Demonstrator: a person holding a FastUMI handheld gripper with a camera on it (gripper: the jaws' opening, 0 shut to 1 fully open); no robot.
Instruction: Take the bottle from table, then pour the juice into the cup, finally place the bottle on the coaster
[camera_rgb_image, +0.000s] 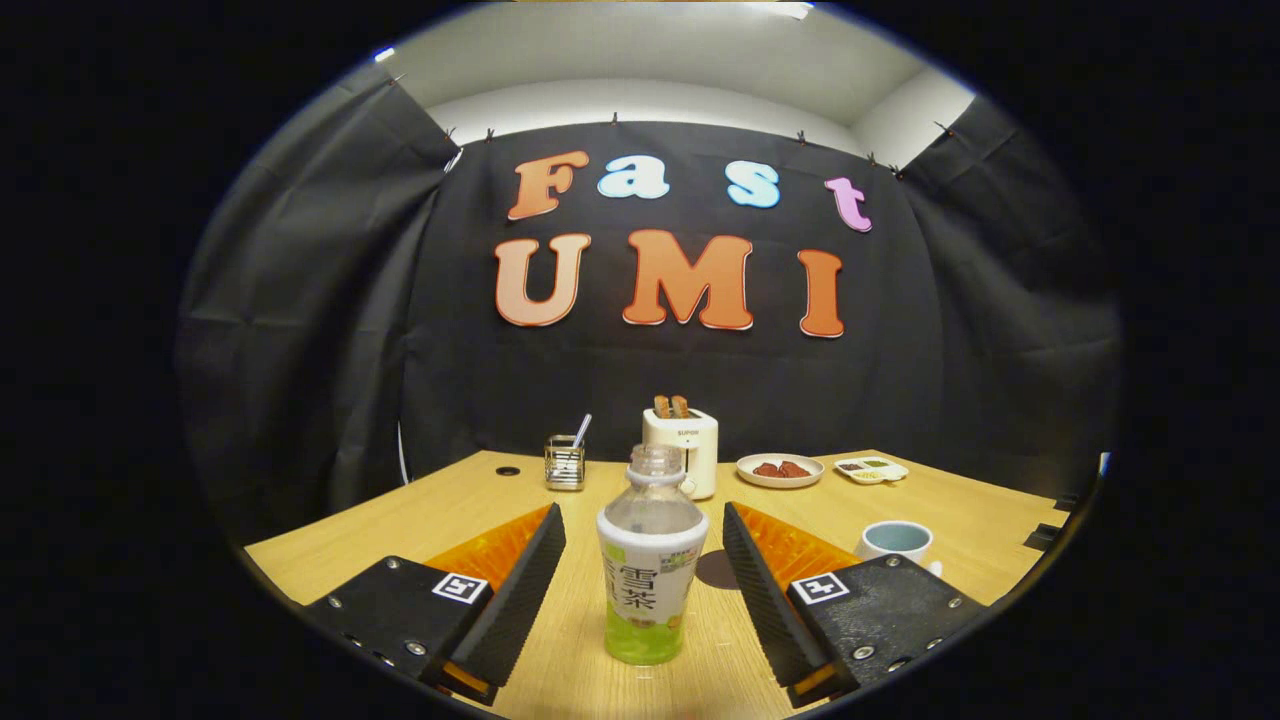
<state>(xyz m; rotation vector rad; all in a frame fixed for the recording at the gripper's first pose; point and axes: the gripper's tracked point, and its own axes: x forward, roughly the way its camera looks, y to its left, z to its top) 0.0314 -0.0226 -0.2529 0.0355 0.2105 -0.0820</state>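
Observation:
A clear, uncapped bottle (650, 565) with a white and green label and a little green juice at its bottom stands upright on the wooden table (450, 510). It sits between the fingers of my gripper (645, 525), which is open, with a gap on each side of the bottle. A dark round coaster (717, 570) lies on the table just behind the bottle, partly hidden by it and by the right finger. A pale blue cup (897, 541) stands beyond the right finger.
At the back of the table stand a white toaster (682, 448) with toast in it, a wire holder (564, 462) with a utensil, a plate (780, 470) of reddish food and a small divided dish (872, 469). Black cloth walls close the booth.

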